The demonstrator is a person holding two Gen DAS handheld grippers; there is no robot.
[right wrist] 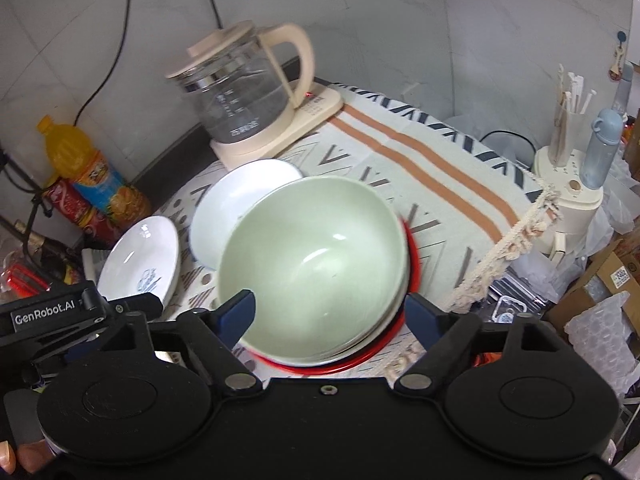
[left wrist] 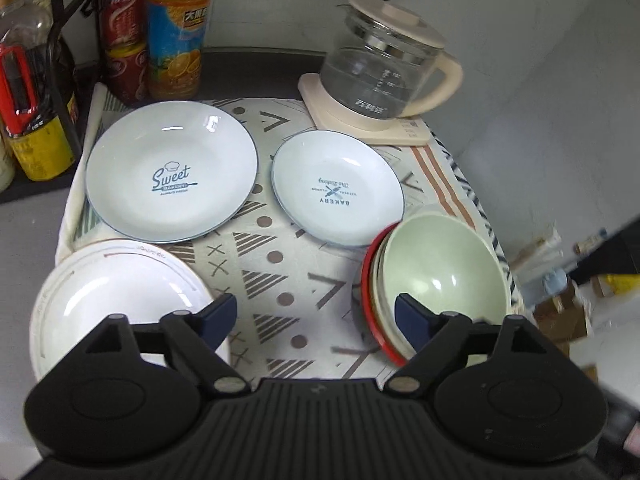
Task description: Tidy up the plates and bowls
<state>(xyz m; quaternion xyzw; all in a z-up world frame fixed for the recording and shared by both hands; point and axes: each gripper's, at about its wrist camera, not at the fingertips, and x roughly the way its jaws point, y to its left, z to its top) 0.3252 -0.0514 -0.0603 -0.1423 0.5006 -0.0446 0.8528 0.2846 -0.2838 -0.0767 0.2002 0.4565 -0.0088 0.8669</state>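
- The right gripper (right wrist: 330,311) has its jaws spread wide, one blue finger on each side of a stack of bowls.
- Top of the stack is a green bowl (right wrist: 316,256); a red bowl (right wrist: 362,360) shows at the bottom.
- Two white plates (right wrist: 232,200) lie to the left on a patterned cloth (right wrist: 440,168).
- A glass kettle (right wrist: 244,92) stands behind them.
- The left gripper (right wrist: 86,312) shows at the left edge.

**A lived-in home kitchen corner**

A patterned cloth (left wrist: 280,216) covers the counter, set with plates (left wrist: 172,168) and stacked bowls (right wrist: 316,264). At twelve o'clock a glass kettle (left wrist: 380,60) stands on its base against a pale wall. At ten o'clock stand a juice bottle (left wrist: 176,28) and soda cans (left wrist: 122,16). At three o'clock, cardboard boxes (right wrist: 608,280) clutter the side.
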